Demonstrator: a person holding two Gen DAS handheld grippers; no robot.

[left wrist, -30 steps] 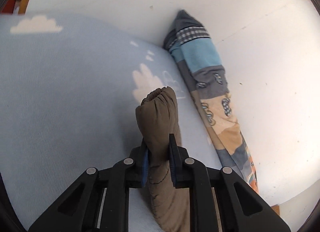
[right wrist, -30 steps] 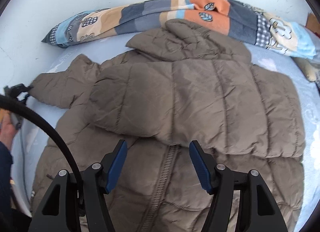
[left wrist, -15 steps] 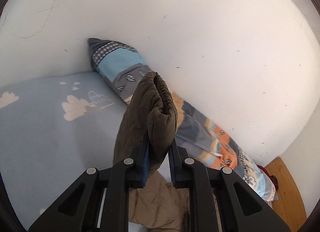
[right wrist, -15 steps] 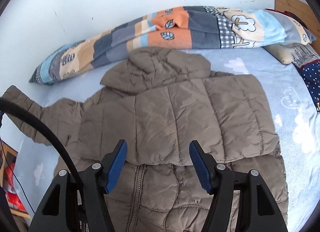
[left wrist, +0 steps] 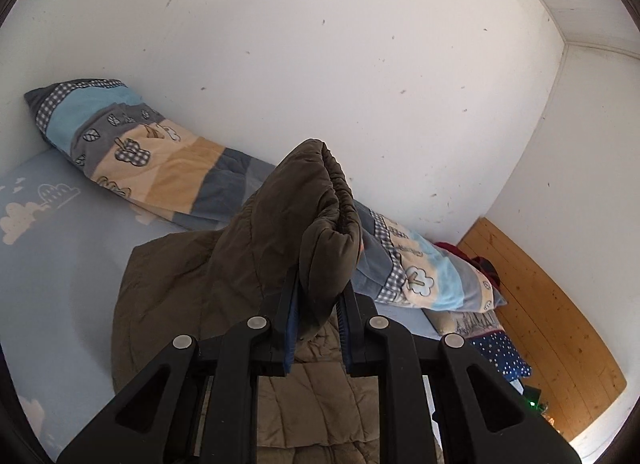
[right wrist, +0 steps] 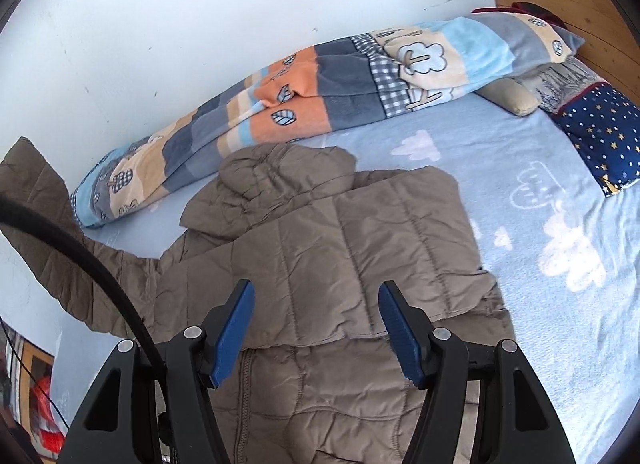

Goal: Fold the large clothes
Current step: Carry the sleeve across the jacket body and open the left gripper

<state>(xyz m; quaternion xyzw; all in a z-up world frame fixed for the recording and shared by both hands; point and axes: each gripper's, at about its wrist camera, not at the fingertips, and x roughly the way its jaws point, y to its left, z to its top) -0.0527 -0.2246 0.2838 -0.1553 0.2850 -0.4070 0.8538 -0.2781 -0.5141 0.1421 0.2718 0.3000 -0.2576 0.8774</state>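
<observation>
A brown quilted jacket [right wrist: 332, 264] lies on the light blue bed, one side folded over its front, hood toward the wall. My left gripper [left wrist: 318, 320] is shut on the cuff of the jacket's sleeve [left wrist: 320, 224] and holds it raised off the bed; the lifted sleeve also shows at the left of the right wrist view [right wrist: 44, 232]. My right gripper [right wrist: 316, 328] is open and empty, hovering above the jacket's middle near the zipper.
A rolled patchwork blanket [right wrist: 320, 84] lies along the white wall behind the jacket. A beige pillow [right wrist: 508, 98] and a navy star pillow [right wrist: 600, 132] sit at the wooden headboard [right wrist: 560, 4]. The blue sheet [right wrist: 540, 224] with cloud print lies to the right.
My left gripper has lifted the sleeve cuff up off the bed and swung it toward the jacket's body. My right gripper has drawn back slightly, staying open.
</observation>
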